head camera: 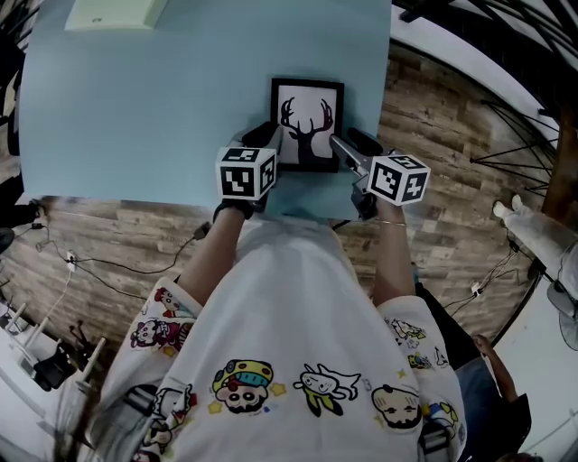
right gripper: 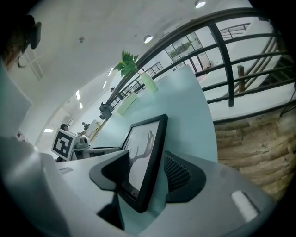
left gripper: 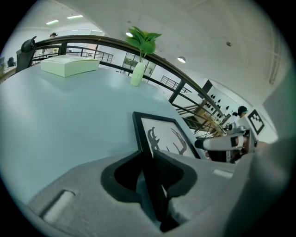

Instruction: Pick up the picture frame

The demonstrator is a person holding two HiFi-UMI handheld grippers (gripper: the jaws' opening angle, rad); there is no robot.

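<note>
A black picture frame [head camera: 307, 122] with a deer-antler print lies near the front edge of the light blue table [head camera: 181, 108]. My left gripper [head camera: 269, 144] is at the frame's left edge. In the left gripper view both pads press on the frame's [left gripper: 164, 134] black edge, so the left gripper [left gripper: 150, 162] is shut on it. My right gripper [head camera: 348, 153] is at the frame's right edge. In the right gripper view the frame [right gripper: 143, 148] stands tilted between the jaws of the right gripper [right gripper: 148, 173], with a gap to the ribbed right pad [right gripper: 178, 173], so it is open.
A pale green box [head camera: 113, 13] lies at the table's far left, and a plant in a white vase [left gripper: 138, 69] stands at the far edge. The table's front edge runs just under both grippers. Wooden floor with cables surrounds the table, and a railing [right gripper: 231, 69] runs along the right.
</note>
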